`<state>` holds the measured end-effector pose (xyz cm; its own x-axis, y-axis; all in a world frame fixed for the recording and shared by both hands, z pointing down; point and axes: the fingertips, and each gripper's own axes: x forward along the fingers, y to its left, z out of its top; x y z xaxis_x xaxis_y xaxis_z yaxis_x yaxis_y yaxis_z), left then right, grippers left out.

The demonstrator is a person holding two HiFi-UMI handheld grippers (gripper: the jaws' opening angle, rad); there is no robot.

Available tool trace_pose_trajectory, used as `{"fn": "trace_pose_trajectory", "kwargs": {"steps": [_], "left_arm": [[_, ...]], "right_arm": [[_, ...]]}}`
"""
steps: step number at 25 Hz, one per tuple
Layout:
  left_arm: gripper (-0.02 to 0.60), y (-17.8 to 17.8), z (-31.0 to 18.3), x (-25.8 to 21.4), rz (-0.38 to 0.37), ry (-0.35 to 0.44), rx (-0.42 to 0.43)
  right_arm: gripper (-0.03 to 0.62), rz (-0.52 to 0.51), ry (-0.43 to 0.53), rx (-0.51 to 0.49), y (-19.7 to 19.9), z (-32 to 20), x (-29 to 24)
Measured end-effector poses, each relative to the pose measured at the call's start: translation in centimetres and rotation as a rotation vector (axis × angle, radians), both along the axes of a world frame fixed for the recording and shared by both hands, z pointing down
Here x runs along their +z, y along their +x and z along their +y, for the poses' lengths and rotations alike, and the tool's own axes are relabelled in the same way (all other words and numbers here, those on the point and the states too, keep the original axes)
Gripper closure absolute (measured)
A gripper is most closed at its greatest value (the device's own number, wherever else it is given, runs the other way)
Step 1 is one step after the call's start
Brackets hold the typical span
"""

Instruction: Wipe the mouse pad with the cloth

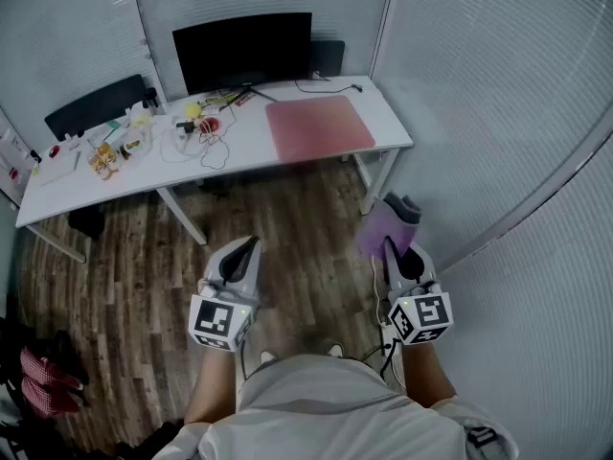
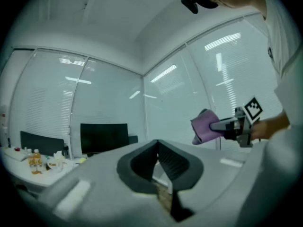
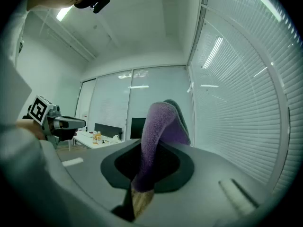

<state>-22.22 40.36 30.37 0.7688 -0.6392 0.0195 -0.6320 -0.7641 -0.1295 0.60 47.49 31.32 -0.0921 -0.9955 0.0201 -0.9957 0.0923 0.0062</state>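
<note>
The white desk (image 1: 239, 156) carries the pink mouse pad (image 1: 318, 128) flat at its right end, with small clutter, perhaps bottles, at its left. Well short of the desk, the right gripper (image 1: 393, 249) is clamped on the purple cloth (image 1: 383, 226) — the left gripper (image 1: 247, 249) has its jaws pressed together on nothing.

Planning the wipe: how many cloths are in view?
1: the purple cloth, clamped by the right gripper. The left gripper is shut, empty. Clutter on the desk might hide others.
</note>
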Motion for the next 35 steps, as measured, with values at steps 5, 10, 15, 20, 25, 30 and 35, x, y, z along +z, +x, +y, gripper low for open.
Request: {"fn": "trace_pose_trajectory", "kwargs": {"steps": [5,10,15,20,25,30,35], "left_arm": [[0.578,0.8,0.4,-0.3,-0.002,0.001,0.009],[0.578,1.0,0.4,-0.1,-0.004,-0.007,0.010],[0.578,0.3,0.2,-0.3,-0.011,-0.010,0.006],[0.578,-1.3,-0.3,0.0,-0.018,-0.015,0.005],[0.578,-3.4,-0.6,0.0,0.001,-0.015,0.006],[0.578,-6.9,-1.4,0.2,-0.005,-0.031,0.009],[0.578,-10.9,-2.3,2.8,-0.007,-0.051,0.016]], "right_arm": [[0.542,-0.005,-0.018,0.004,0.7,0.1,0.4],[0.543,-0.005,-0.026,0.006,0.7,-0.2,0.9],[0.543,-0.032,-0.031,-0.012,0.0,-0.7,1.0],[0.540,-0.092,-0.014,-0.051,-1.9,-1.3,0.9],[0.540,-0.090,-0.027,-0.052,-3.9,-1.8,1.1],[0.540,-0.121,-0.042,-0.053,-7.3,-2.6,1.5],[0.540,-0.125,-0.078,-0.058,-11.5,-3.5,3.7]]}}
